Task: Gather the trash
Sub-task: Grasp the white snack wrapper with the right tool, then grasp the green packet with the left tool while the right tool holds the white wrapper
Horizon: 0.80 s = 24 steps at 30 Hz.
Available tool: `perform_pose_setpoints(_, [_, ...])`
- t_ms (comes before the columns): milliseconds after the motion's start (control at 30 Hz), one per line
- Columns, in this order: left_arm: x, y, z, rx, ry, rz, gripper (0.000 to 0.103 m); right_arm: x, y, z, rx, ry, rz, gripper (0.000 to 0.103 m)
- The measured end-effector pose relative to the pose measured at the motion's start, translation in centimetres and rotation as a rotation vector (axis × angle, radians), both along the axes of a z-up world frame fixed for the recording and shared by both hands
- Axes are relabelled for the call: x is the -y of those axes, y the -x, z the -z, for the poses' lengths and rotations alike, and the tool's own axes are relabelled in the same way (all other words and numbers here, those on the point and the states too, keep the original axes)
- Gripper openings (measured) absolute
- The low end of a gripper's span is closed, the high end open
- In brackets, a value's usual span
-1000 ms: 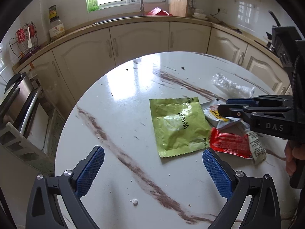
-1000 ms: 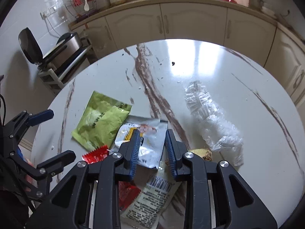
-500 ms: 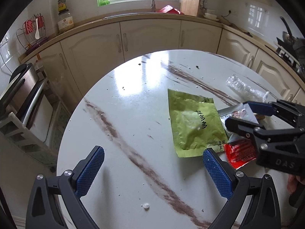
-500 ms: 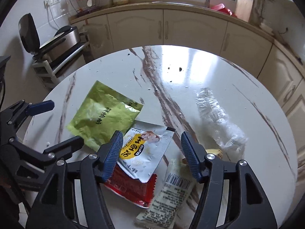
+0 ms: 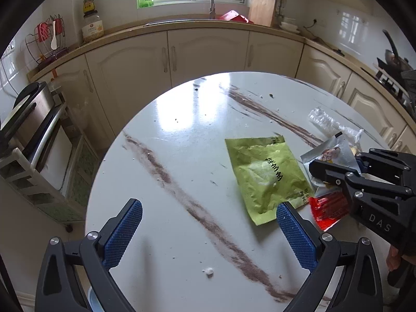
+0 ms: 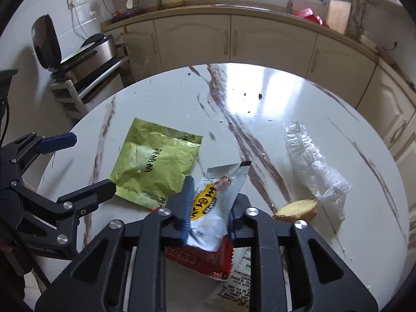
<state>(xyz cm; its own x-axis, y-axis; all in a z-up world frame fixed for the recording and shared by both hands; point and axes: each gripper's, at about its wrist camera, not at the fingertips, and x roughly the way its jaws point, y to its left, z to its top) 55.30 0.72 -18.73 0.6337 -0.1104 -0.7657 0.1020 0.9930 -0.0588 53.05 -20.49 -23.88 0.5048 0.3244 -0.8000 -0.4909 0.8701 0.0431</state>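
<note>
Trash lies on the round marble table (image 5: 182, 156). My right gripper (image 6: 210, 208) is shut on a white-and-yellow snack wrapper (image 6: 213, 208), its top edge lifted; it also shows in the left wrist view (image 5: 330, 153). A green packet (image 6: 156, 166) (image 5: 265, 174) lies flat to its left. A red wrapper (image 6: 202, 260) (image 5: 327, 208) and a white barcode wrapper (image 6: 234, 288) lie under the right gripper. My left gripper (image 5: 208, 234) is open and empty above the table's near left part, its right finger (image 5: 296, 236) by the green packet's corner.
A crumpled clear plastic bottle (image 6: 312, 166) and a piece of ginger (image 6: 299, 209) lie at the table's right. Crumbs dot the table. Kitchen cabinets (image 5: 208, 52) curve behind the table. A metal appliance on a rack (image 5: 28, 130) stands at the left.
My right gripper opened, then closed on the white-and-yellow wrapper, tilting it up. The left gripper stayed open and drew back to the left.
</note>
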Motion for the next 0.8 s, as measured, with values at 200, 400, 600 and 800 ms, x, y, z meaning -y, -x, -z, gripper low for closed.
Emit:
perform_pose_setpoints(200, [1.7,-1.3,0.1,-0.040,0.067,0.032,0.101,2.0,0.5,-1.8,0.042,-0.026,0.044,0.004])
perform_pose_setpoints(400, [3.2,-3.1,0.1,-0.085,0.102,-0.022,0.101,4.8,1.0,-2.4,0.073,-0.012,0.079,0.004])
perform_pose_setpoints(600, [4.7,-4.7,0.1,-0.106,0.008,-0.091,0.099,6.9,0.9,-2.0,0.043,-0.052,0.085,0.004])
perform_pose_setpoints(800, [4.9,-4.0,-0.3,-0.081,-0.023,-0.025,0.066,7.9,1.2,-2.3,0.038,-0.077,0.076,0.004])
